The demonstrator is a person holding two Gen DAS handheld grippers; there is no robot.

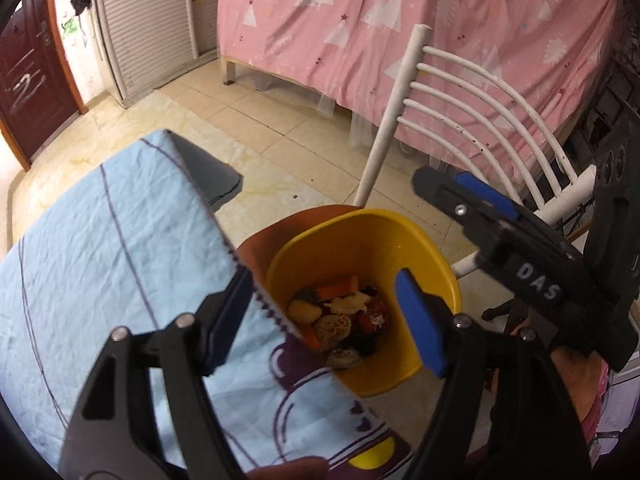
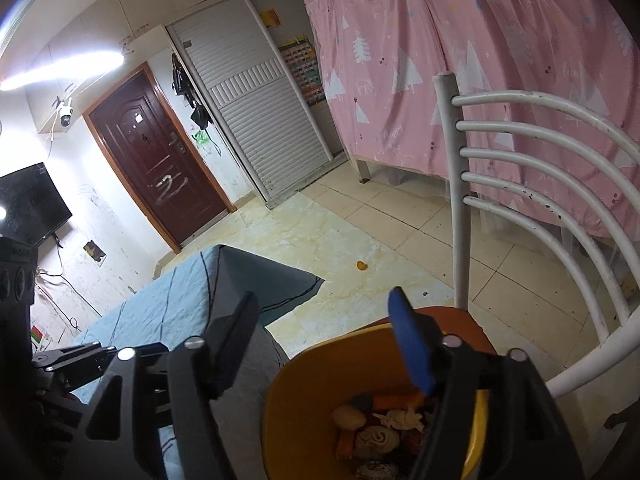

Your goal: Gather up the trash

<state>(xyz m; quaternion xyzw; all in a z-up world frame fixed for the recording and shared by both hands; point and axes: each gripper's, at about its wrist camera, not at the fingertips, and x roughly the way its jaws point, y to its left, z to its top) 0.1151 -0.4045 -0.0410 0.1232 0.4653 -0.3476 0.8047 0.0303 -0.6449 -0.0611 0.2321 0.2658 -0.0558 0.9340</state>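
Left hand-held gripper [image 1: 332, 320]: jaws spread, empty, lower centre of frame, above the yellow bin [image 1: 372, 240]. Right hand-held gripper [image 2: 324, 344]: likewise open, nothing held.

Trash [image 1: 340, 320]: bin bottom; crumpled paper, wrappers, peel-like scraps. Judged light, soft, crushable; pinch a protruding fold.

Desk [image 1: 100, 240]: blue cloth, frame left.

One scrap [image 2: 362, 265]: on the floor, identity unclear. Bin base hidden.

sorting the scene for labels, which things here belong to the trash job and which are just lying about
Job:
yellow bin
trash pieces inside it
small orange scrap on the floor
left gripper
right gripper

Lying about:
white chair
blue tablecloth
pink curtain
door
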